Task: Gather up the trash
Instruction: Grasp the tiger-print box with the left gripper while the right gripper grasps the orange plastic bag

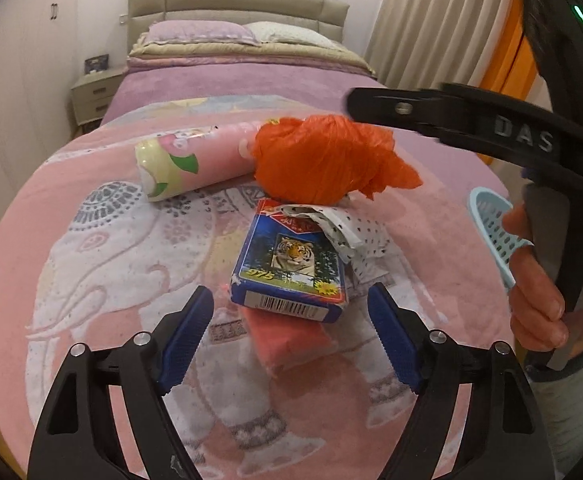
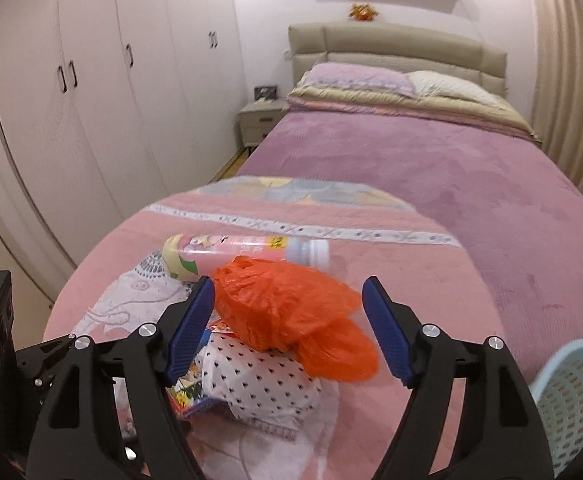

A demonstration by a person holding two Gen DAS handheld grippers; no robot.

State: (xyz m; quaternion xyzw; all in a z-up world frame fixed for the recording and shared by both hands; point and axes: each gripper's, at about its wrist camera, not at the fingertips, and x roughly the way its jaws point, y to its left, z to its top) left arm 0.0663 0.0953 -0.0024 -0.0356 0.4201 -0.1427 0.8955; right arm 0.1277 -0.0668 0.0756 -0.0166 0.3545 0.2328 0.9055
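Two grippers over a pink elephant blanket (image 1: pixel 91 264) at the foot of the bed. Left gripper (image 1: pixel 291 316) has jaws spread wide w/ nothing between the pads, tips just short of a blue tiger box (image 1: pixel 287 272) lying flat on a pink packet (image 1: pixel 291 340). At 12 o'clock from the box sits a crumpled orange plastic bag (image 1: pixel 323 160), resting on a dotted white wrapper (image 1: pixel 347 232); at 10 o'clock from the box, a pink bottle (image 1: pixel 187 164) lies on its side, touching the bag. Right gripper (image 2: pixel 289 328) also wide open, empty; the orange bag (image 2: pixel 291 316) shows between its pads in the right wrist view, contact can't be told. Light blue perforated basket (image 2: pixel 571 396) at 4 o'clock in that view, near the right hand (image 1: pixel 539 304).
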